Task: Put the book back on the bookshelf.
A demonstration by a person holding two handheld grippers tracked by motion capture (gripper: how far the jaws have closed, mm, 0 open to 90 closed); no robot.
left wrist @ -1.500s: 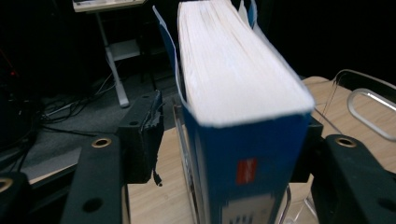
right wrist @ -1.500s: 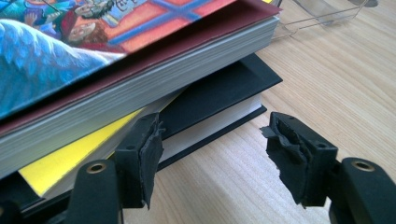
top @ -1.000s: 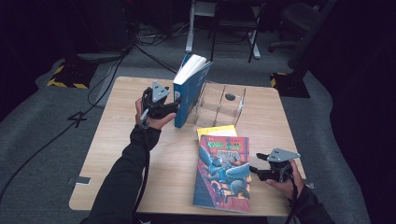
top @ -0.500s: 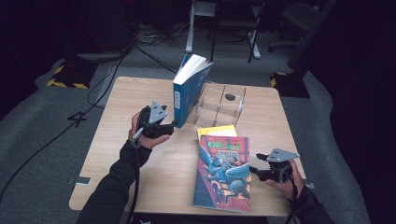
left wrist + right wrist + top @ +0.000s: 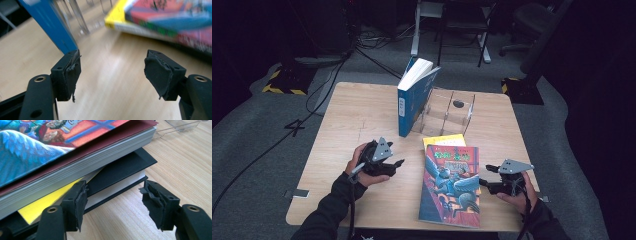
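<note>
Lying flat, colourful illustrated book [image 5: 452, 187] (atop yellow one [image 5: 443, 141]), left gripper [image 5: 398, 164] just opening, empty, right gripper [image 5: 484, 183] open.

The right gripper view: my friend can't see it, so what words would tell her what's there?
Two black claw jaws stand open and empty just in front of a stack of books lying on a wooden table. The top book has a colourful picture cover, with a yellow book and a black one under it.

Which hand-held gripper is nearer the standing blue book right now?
Left. The left hand-held gripper sits just in front of the blue book, jaws open and empty. The right hand-held gripper is across the table, beside the stacked books.
</note>
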